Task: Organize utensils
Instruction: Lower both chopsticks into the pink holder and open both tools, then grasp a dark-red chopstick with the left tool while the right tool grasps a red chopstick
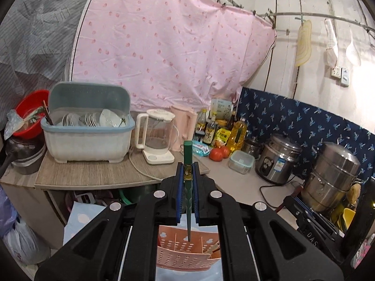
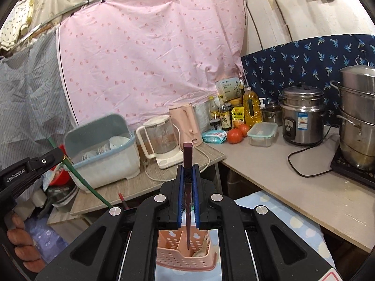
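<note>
Left wrist: green chopstick [image 1: 188, 161] upright (tip down)

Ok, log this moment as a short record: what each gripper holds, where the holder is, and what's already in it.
left gripper: shut on green chopstick, tip pointing down over the holder
right gripper: shut on dark red chopstick, tip down inside or just above the holder
pink utensil holder: perforated, with compartments, directly below both grippers
holder contents: pale spoon in a right compartment
nearby: dish rack with plates on the counter
</note>
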### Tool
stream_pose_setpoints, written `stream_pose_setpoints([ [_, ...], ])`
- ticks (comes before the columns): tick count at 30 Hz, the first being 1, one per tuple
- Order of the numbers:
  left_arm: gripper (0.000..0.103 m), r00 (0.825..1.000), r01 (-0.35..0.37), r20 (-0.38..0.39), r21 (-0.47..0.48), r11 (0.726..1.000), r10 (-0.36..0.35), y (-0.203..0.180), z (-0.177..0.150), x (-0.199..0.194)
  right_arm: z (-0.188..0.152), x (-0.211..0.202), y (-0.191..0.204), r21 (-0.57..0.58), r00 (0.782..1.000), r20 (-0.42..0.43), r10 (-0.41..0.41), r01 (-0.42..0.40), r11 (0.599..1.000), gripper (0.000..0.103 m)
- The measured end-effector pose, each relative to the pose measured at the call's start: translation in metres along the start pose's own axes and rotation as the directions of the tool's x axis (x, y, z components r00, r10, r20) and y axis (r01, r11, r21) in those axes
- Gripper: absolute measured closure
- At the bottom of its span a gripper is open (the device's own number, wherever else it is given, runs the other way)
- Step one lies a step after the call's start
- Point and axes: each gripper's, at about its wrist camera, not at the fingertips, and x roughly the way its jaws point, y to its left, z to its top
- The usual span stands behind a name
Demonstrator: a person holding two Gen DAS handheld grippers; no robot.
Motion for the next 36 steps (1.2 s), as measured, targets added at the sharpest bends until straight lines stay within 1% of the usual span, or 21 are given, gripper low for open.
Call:
stream_pose_setpoints([
  [6,0.096,0.997,-0.002,-0.078,-0.008,1.000,0.001,0.006,-0.022,0.034,-0.022,0.037,0.005,-0.022,0.996,-0.089,-0.003,0.001,1.000,0.096],
  [11,0.095,0.994,-0.018,-0.106,-0.028,0.999,0.014,0.013,-0.031,0.046,-0.037,0.051,0.006,-0.029,0.991,-0.136,-0.002,-0.002,1.000,0.095],
  [12,0.094,0.994,-0.019,-0.110,-0.039,0.999,0.014,0.016,-0.032,0.047,-0.038,0.051,0.006,-0.026,0.990,-0.138,0.002,-0.006,1.000,0.092],
  [13,0.087,0.993,-0.017,-0.118,-0.050,0.999,0.011,0.019,-0.033,0.047,-0.039,0.050,0.006,-0.026,0.990,-0.141,0.002,-0.006,1.000,0.087],
  [14,0.081,0.992,-0.024,-0.126,-0.060,0.998,0.016,0.021,-0.034,0.047,-0.039,0.048,0.005,-0.025,0.990,-0.138,-0.001,-0.003,1.000,0.085],
  [15,0.070,0.992,-0.030,-0.125,-0.070,0.997,0.021,0.024,-0.034,0.045,-0.039,0.045,0.004,-0.022,0.991,-0.131,0.000,-0.003,1.000,0.082],
  [16,0.068,0.992,-0.036,-0.121,-0.074,0.997,0.027,0.026,-0.035,0.042,-0.039,0.041,0.003,-0.019,0.992,-0.127,0.001,-0.003,1.000,0.082],
  [21,0.068,0.991,-0.037,-0.133,-0.067,0.997,0.028,0.029,-0.037,0.023,-0.038,0.017,-0.002,0.002,0.994,-0.106,0.007,-0.007,1.000,0.082],
  [24,0.067,0.989,-0.032,-0.146,-0.050,0.998,0.024,0.026,-0.044,0.004,-0.041,-0.002,-0.004,0.005,0.995,-0.099,0.008,-0.007,1.000,0.082],
  [26,0.063,0.987,-0.025,-0.162,-0.038,0.999,0.019,0.024,-0.050,-0.008,-0.047,-0.015,-0.007,0.012,0.995,-0.102,0.014,-0.013,1.000,0.082],
  [28,0.057,0.984,-0.017,-0.180,-0.022,1.000,0.013,0.020,-0.060,-0.021,-0.055,-0.029,-0.008,0.016,0.994,-0.108,0.017,-0.015,1.000,0.082],
  [32,0.057,0.972,-0.011,-0.233,0.015,1.000,0.014,0.013,-0.086,-0.045,-0.081,-0.058,-0.014,0.022,0.990,-0.138,0.018,-0.015,1.000,0.082],
  [36,0.057,0.953,-0.003,-0.302,0.042,0.999,0.015,0.010,-0.126,-0.069,-0.115,-0.088,-0.020,0.014,0.982,-0.188,0.007,-0.005,1.000,0.082],
])
